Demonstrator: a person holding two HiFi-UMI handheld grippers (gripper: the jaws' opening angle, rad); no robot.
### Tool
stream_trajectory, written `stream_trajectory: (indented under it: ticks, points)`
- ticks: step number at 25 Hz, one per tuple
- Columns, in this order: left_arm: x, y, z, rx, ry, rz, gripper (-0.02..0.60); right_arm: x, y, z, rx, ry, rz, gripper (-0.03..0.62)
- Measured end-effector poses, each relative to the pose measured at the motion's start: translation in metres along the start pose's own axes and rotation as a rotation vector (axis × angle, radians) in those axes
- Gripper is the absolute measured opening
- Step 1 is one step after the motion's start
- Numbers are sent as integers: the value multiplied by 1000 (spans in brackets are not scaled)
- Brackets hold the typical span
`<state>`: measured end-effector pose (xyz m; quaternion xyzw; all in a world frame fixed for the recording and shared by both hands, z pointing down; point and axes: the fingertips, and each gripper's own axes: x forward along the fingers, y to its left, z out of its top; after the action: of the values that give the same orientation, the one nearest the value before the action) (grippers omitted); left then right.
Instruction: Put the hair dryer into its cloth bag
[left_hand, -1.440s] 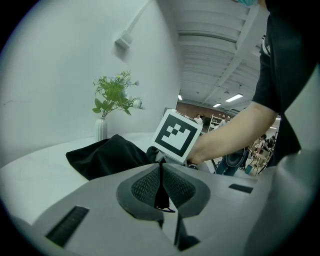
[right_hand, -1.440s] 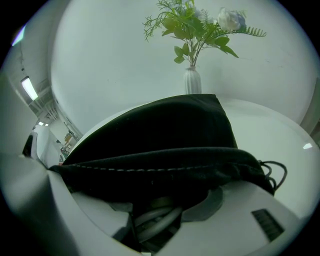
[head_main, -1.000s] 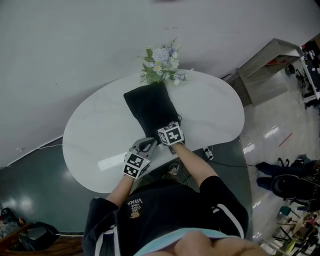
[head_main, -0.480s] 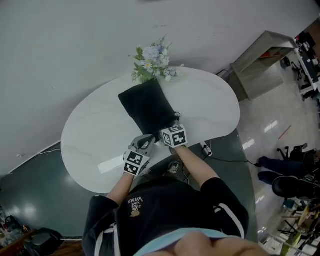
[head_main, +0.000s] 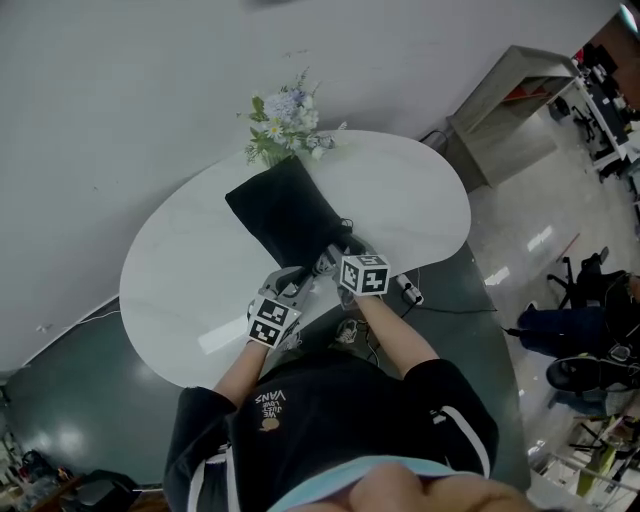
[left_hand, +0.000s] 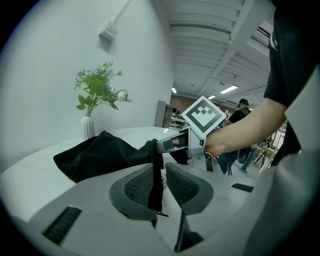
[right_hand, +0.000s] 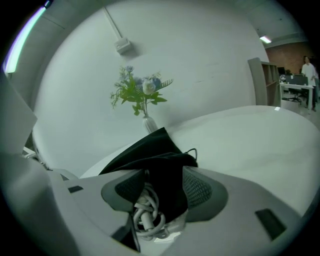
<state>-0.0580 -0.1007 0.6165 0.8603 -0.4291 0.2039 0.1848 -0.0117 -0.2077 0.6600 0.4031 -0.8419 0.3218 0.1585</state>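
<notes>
**Head view:** the black cloth bag (head_main: 285, 215) lies on the white desk (head_main: 400, 200), far end towards the flowers (head_main: 283, 120). The left tool (head_main: 298, 288) and right tool (head_main: 335, 262) are at its near mouth.

**Left gripper view:** the jaws have just been opening — a strip of bag cloth hangs between them, released.

**Right gripper view:** the jaws are clenched on the bag mouth — a coiled white cord (right_hand: 145, 212) shows there; the dryer itself is hidden.

soft even indoor light; glare streaks on the glossy floor (head_main: 545, 240); fisheye views darken at corners.
</notes>
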Motion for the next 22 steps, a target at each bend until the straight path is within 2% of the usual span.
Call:
stream_trajectory:
  ticks: [8,14,22]
  points:
    - [11,-25,-3,66,42,-77,117,-26,-49,-1,77,-42,-139,219]
    - [22,-49,-5,108,72,-137,122,-41,-71,-5,114,-49,-196,219]
    - [21,-62,-3,140,65,-150,123,-80,-88,-26,147,-49,-246,219]
